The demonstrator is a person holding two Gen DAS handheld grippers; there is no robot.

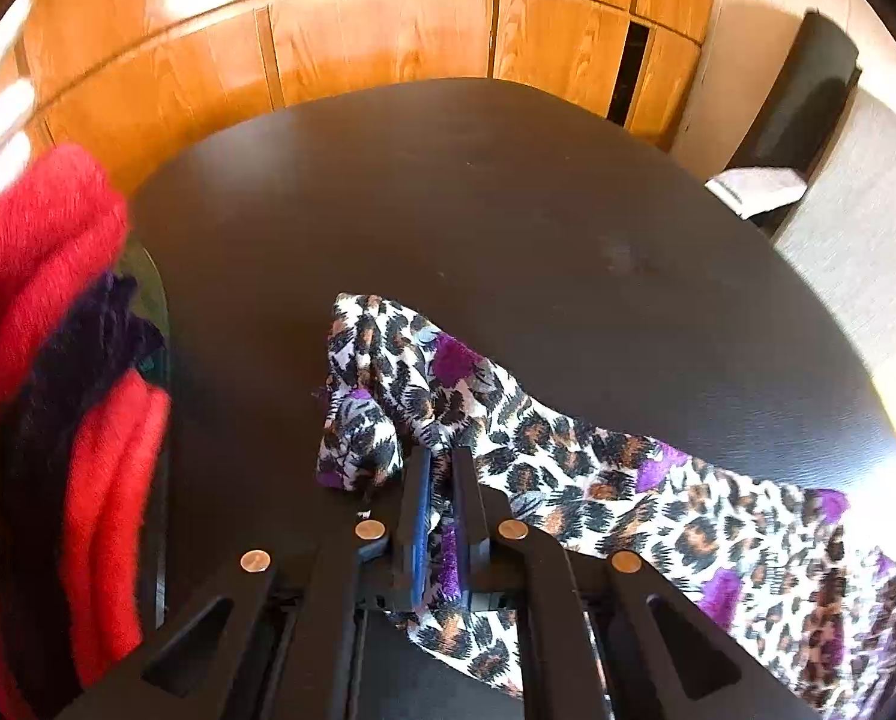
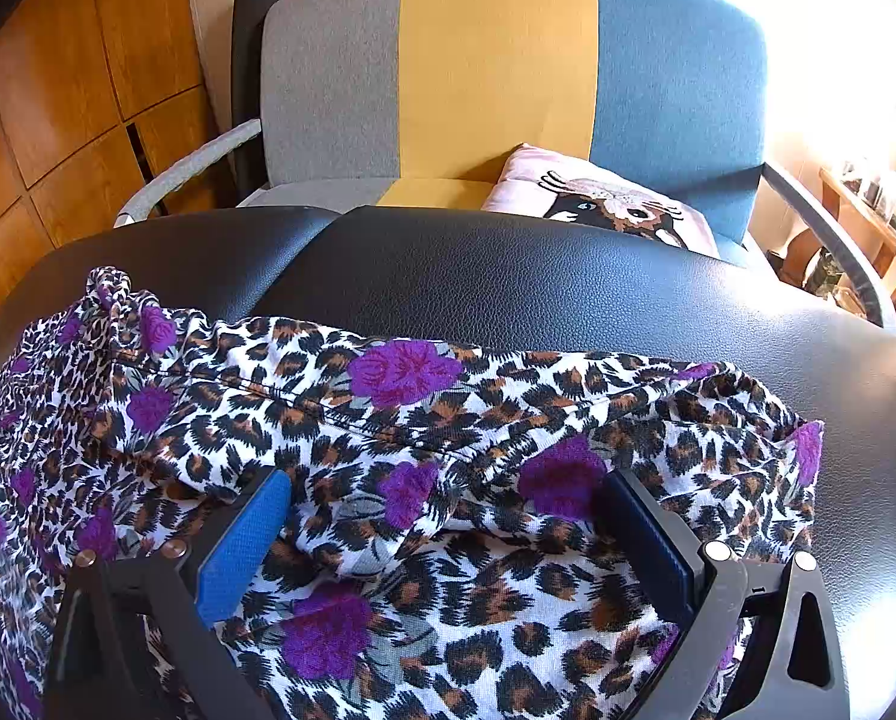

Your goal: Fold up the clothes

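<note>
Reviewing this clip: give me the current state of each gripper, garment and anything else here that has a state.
left gripper: shut on a fold of the leopard-print garment.
right gripper: open, jaws wide apart over the garment.
leopard-print garment: unfolded, crumpled on the black table.
red knit: folded, at the table's edge.
chair: unoccupied, cushion on seat.

Claw pinching the spotty cloth

The left claw (image 1: 440, 468) is squeezed tight on a fold of the leopard cloth (image 1: 574, 456), which trails off to its right over the black table (image 1: 448, 192). Red and purple clothes (image 1: 57, 360) hang far to its left.
</note>
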